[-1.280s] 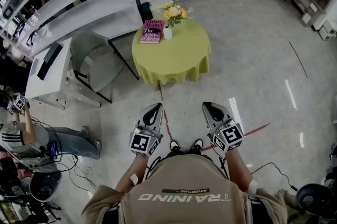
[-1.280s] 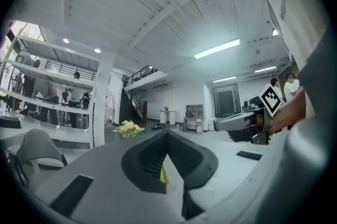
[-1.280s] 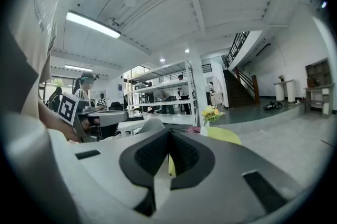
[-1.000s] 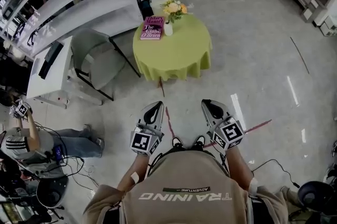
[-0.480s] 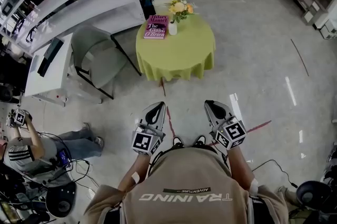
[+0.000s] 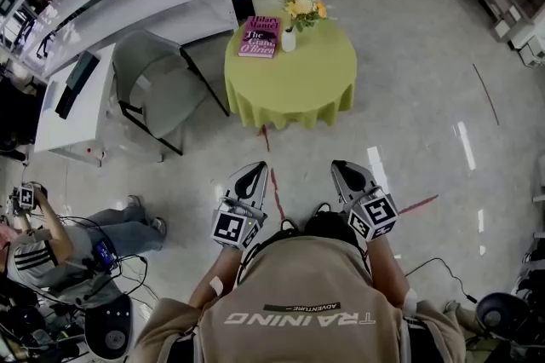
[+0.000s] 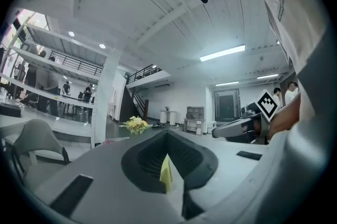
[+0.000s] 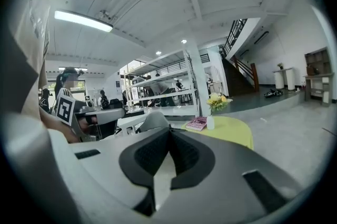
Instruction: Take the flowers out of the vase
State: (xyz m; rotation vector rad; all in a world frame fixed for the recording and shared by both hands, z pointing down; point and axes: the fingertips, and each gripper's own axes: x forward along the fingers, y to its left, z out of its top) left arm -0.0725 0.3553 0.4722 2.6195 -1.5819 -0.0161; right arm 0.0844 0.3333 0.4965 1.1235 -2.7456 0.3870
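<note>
Left tongs (image 6: 253, 171) and right tongs (image 6: 341, 169) were held closed, empty, well apart from the counter (image 6: 289, 93).
The flowers (image 6: 304, 7) were seen standing in the vase (image 6: 289, 39) beside a book (image 6: 259, 36).

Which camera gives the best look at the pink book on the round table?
The head view: the pink book lies cover-up, seen from above beside the vase. The right gripper view shows it small and nearly edge-on; the left gripper view catches only a pink sliver.
</note>
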